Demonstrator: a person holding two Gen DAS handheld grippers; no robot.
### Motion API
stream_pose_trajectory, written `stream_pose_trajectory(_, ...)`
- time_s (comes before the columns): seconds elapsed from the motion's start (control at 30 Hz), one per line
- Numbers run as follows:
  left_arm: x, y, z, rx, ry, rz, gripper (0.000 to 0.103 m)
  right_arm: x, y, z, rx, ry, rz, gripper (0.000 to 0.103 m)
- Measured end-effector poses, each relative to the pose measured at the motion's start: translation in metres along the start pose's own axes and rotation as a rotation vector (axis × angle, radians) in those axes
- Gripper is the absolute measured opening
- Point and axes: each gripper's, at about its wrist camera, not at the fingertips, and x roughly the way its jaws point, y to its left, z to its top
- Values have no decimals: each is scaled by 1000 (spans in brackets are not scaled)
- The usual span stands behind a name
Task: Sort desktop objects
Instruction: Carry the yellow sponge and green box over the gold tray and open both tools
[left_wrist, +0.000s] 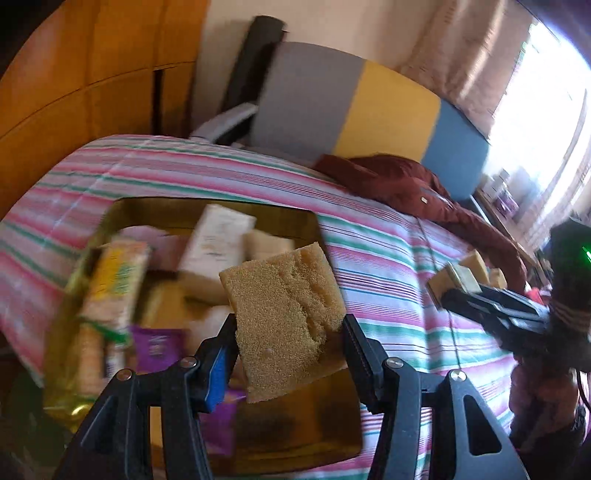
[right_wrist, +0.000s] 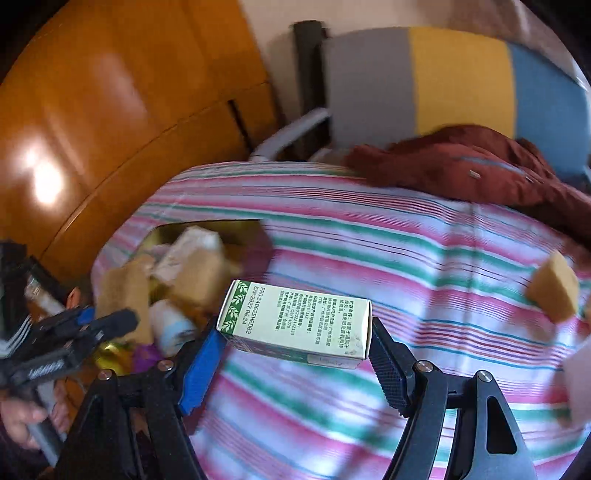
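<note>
Tray (left_wrist: 221, 206) crowded; striped cloth (left_wrist: 388, 266) beside it open.

Bedsheet (right_wrist: 369, 236) is pink, green and white stripes. Sponge (left_wrist: 284, 317) is tan, box (right_wrist: 295, 325) is pale green with dark print.

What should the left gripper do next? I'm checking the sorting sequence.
Probably lower and release: the left gripper holds the sponge above the gold tin, where other items already lie, with bare floor under it.
</note>
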Motion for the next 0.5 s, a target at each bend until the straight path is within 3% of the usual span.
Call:
stream_pose_trajectory(0.23,-13,68,-4,-109,-36,76,55,15,83,-10,-176,48,129,76)
stream_pose_trajectory(0.5,-17,104,-12,-167,-50,80,55,48,137,-32,-215,124,153,76)
